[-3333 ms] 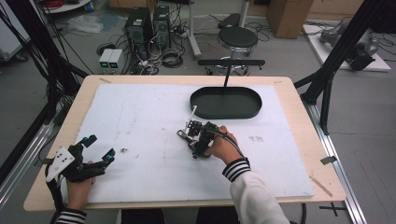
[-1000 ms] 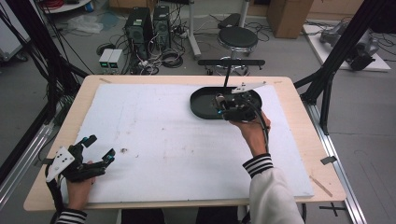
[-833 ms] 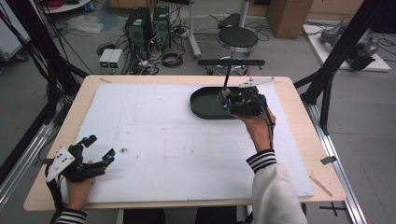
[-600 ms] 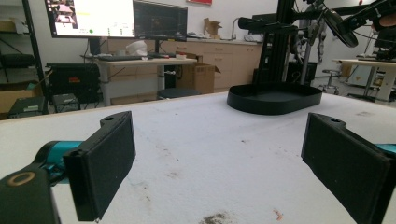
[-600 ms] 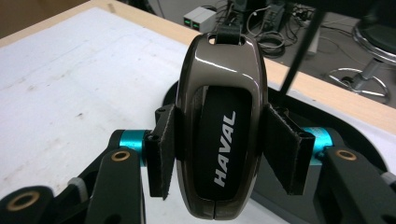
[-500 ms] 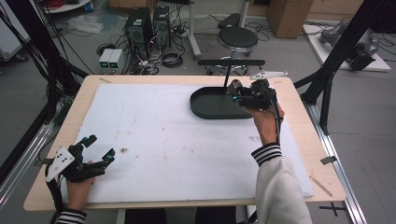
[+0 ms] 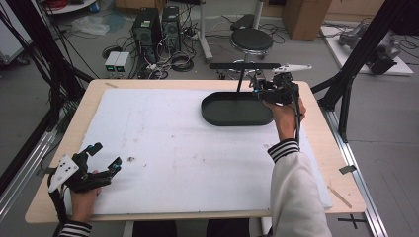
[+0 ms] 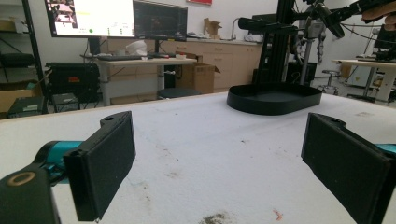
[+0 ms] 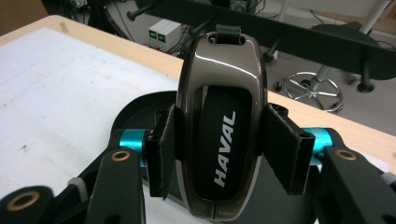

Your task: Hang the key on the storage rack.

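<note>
Two claws: the right claw [image 9: 217,154] pinches a key fob [image 9: 219,126] above the black tray [image 7: 232,111]; the left claw [image 8: 219,163] rests spread.

High view: fixed above, facing forward and down across the white-covered wooden surface [image 7: 163,143]. Left gripper view: low, looking across it toward the shallow black oval tray [image 8: 274,98]. Right gripper view: close above that same tray [image 9: 135,109].

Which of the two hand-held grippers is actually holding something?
The right hand-held gripper, above the black tray, clamps a HAVAL key fob; the left hand-held gripper is open, empty.
</note>
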### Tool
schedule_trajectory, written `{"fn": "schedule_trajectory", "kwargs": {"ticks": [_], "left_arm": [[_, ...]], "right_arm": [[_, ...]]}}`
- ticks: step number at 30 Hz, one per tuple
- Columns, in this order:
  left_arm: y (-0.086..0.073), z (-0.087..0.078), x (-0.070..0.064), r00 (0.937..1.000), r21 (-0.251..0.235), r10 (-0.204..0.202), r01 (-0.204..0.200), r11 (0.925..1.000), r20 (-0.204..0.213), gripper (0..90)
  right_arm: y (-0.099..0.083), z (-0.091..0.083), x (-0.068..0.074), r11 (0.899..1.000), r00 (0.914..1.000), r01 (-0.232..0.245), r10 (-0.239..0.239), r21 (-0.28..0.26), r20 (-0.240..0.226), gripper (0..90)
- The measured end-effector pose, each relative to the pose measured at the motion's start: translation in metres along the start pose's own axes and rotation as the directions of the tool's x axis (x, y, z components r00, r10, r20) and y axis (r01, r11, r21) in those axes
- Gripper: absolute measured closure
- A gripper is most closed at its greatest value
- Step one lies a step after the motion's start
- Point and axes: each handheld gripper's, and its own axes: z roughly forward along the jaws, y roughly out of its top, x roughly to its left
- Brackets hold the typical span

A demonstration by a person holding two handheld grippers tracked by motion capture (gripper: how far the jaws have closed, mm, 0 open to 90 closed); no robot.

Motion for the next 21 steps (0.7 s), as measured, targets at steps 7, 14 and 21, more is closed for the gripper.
{"fn": "schedule_trajectory", "kwargs": {"ticks": [7,14,21], "left_arm": [[0.000,0.000,0.000,1.0000,0.001,0.003,-0.003,1.0000,0.000,10.3],[0.000,0.000,0.000,1.0000,-0.002,0.000,0.000,1.0000,0.000,10.3],[0.000,0.000,0.000,1.0000,-0.002,-0.001,0.001,1.0000,0.000,10.3]], "right_arm": [[0.005,0.002,-0.006,1.000,0.9996,-0.012,0.013,-0.011,0.025,48.0],[0.009,0.006,-0.012,1.000,0.9988,-0.012,0.013,-0.023,0.047,48.0],[0.015,0.010,-0.016,1.000,0.9983,-0.014,0.015,-0.028,0.056,48.0]]}}
